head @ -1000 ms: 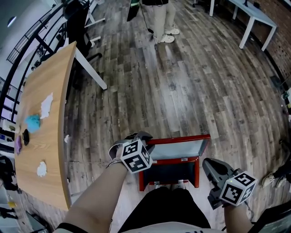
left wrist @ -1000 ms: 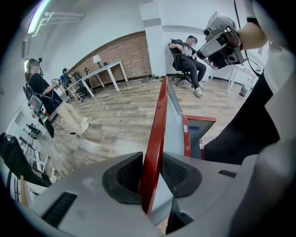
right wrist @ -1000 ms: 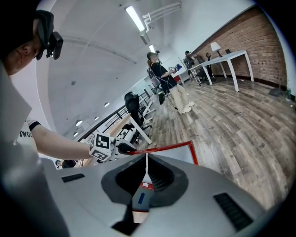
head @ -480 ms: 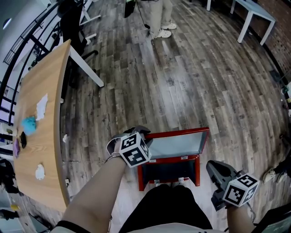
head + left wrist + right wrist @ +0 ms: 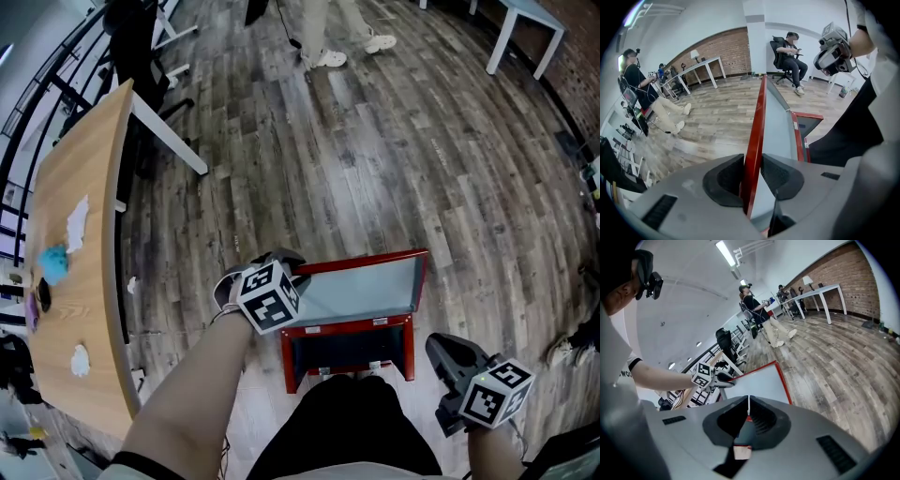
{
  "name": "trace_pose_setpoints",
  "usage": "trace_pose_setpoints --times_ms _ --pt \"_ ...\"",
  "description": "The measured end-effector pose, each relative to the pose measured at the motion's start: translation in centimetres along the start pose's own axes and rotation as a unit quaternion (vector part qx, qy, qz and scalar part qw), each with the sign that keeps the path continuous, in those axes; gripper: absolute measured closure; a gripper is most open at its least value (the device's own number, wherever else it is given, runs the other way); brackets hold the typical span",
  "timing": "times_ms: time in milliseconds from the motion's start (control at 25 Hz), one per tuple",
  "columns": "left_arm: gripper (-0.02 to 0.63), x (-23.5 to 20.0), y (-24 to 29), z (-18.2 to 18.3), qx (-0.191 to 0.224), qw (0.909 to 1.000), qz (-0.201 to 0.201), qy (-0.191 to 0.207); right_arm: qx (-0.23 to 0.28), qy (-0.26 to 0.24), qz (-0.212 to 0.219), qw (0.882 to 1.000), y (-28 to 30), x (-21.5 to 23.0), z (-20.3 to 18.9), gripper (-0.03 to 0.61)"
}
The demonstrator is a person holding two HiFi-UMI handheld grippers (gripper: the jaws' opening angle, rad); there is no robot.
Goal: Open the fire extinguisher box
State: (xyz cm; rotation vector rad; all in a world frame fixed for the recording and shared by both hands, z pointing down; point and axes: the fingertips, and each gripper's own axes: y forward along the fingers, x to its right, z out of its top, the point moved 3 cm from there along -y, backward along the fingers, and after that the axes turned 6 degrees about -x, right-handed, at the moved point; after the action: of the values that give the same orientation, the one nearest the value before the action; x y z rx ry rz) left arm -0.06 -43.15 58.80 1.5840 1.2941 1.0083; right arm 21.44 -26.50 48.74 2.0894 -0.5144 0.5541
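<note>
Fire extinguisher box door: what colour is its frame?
The door frame is red, best seen in the left gripper view.

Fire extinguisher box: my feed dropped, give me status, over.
Left gripper jaws clamped on red door edge. Right gripper jaws together, empty, beside box. Door lifted, box open. Nothing seen blocking door.

Fire extinguisher box door (image 5: 361, 286): now wider open, flatter over the floor. Left gripper (image 5: 292, 265), clamped on its red rim: lower, carried along. Right gripper (image 5: 436, 347): slightly lower.
</note>
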Motion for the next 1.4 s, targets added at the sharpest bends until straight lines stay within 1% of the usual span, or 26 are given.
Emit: trace_pose_setpoints --times_ms 240,760,1080,1280,1400 --pt "0.511 -0.6 0.8 -0.2 -0.002 1.0 0.003 0.004 -0.009 0.009 -0.001 1.0 0.3 0.5 -1.2 0.563" --pt "0.506 -1.4 1.9 -0.3 -0.005 0.9998 -0.019 0.002 -0.024 0.022 0.006 0.999 1.3 0.7 -2.9 0.563" --pt "0.494 -2.1 2.9 -0.4 -0.001 0.9999 0.006 0.013 -0.03 0.028 0.009 0.999 1.4 0.8 -3.5 0.563" --pt "0.492 -2.3 3.1 -0.4 0.006 0.9998 0.005 0.017 -0.033 0.03 0.012 0.999 1.4 0.9 -3.9 0.563" --pt "0.492 -2.3 2.9 -0.4 0.016 0.9994 0.014 0.028 -0.032 0.033 0.017 0.999 1.6 0.6 -4.0 0.563"
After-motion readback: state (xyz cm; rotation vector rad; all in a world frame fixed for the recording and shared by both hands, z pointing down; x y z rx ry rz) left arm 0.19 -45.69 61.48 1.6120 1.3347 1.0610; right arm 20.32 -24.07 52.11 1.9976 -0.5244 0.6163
